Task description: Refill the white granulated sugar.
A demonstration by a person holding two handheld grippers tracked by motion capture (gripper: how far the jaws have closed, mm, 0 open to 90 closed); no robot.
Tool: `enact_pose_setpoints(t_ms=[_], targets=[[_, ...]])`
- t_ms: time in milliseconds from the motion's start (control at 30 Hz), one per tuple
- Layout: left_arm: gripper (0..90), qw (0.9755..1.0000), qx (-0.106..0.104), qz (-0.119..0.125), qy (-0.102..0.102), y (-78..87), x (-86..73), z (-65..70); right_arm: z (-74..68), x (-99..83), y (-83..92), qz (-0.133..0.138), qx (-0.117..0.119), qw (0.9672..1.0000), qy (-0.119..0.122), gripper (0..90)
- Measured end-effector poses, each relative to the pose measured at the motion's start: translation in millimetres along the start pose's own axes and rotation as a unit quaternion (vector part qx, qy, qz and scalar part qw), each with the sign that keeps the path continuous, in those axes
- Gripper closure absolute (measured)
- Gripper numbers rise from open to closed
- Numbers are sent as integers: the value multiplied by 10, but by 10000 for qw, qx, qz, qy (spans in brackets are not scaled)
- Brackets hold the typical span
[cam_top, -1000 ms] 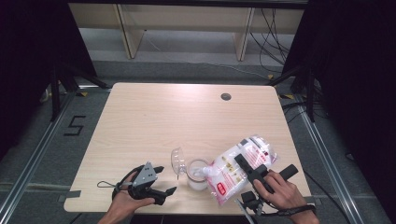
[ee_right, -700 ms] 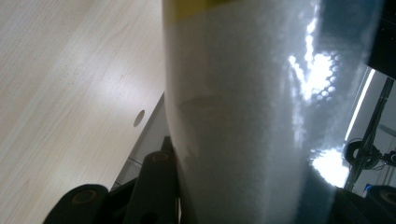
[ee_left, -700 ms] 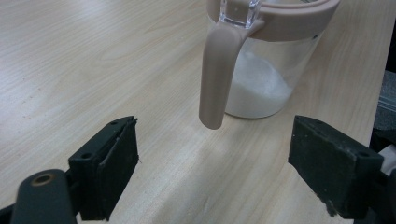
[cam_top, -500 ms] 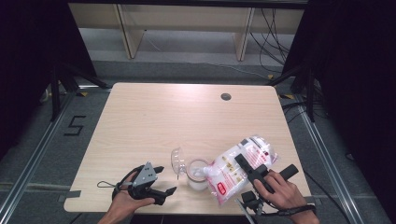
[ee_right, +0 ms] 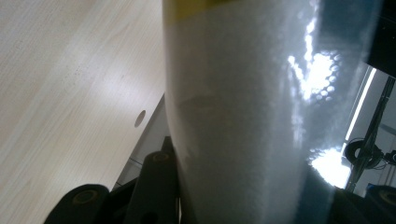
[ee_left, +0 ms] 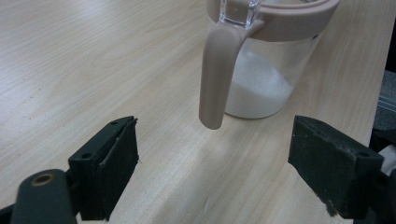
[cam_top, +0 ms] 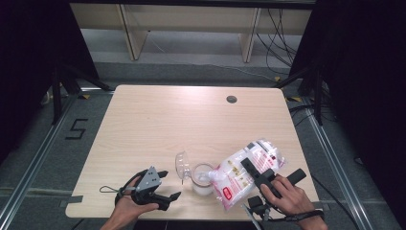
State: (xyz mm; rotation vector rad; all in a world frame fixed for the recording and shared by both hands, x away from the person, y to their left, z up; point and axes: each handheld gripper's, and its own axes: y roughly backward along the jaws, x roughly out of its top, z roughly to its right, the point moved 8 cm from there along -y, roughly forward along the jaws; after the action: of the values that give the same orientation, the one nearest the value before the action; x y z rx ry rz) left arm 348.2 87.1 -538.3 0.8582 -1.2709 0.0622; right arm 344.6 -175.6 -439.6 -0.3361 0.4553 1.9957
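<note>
High view shows your right gripper (cam_top: 251, 168) clamped on the tilted bag of white powder (cam_top: 246, 171), its mouth over the clear jug (cam_top: 202, 178) — your left gripper (cam_top: 165, 184), jaws apart, rests just left of the jug.

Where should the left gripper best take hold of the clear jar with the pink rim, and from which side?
Probably by the pink handle. It hangs from the rim of the jar, free at its lower end and facing the open left gripper. Come straight on, one jaw on each side. The bag in the right gripper leans over the far side.
</note>
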Motion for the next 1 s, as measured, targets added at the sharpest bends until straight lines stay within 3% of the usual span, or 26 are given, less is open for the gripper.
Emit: enact_pose_setpoints(t_ms=[133,200,333,467,1000], targets=[[154,10000,0,4,-16,1,2,-1,-8,-6,4,-9,36,10000,-19,702],[154,10000,-11,7,4,-3,1,3,-18,-11,11,-53,11,9999,-156,702],[154,10000,-8,-13,9,-3,-4,0,1,-25,7,-44,29,10000,0,703],[154,10000,-43,1,7,-7,-1,5,-25,-25,13,-88,60,9998,-146,703],[154,10000,-11,3,-1,1,2,0,-36,-16,4,-60,83,9998,-160,705]])
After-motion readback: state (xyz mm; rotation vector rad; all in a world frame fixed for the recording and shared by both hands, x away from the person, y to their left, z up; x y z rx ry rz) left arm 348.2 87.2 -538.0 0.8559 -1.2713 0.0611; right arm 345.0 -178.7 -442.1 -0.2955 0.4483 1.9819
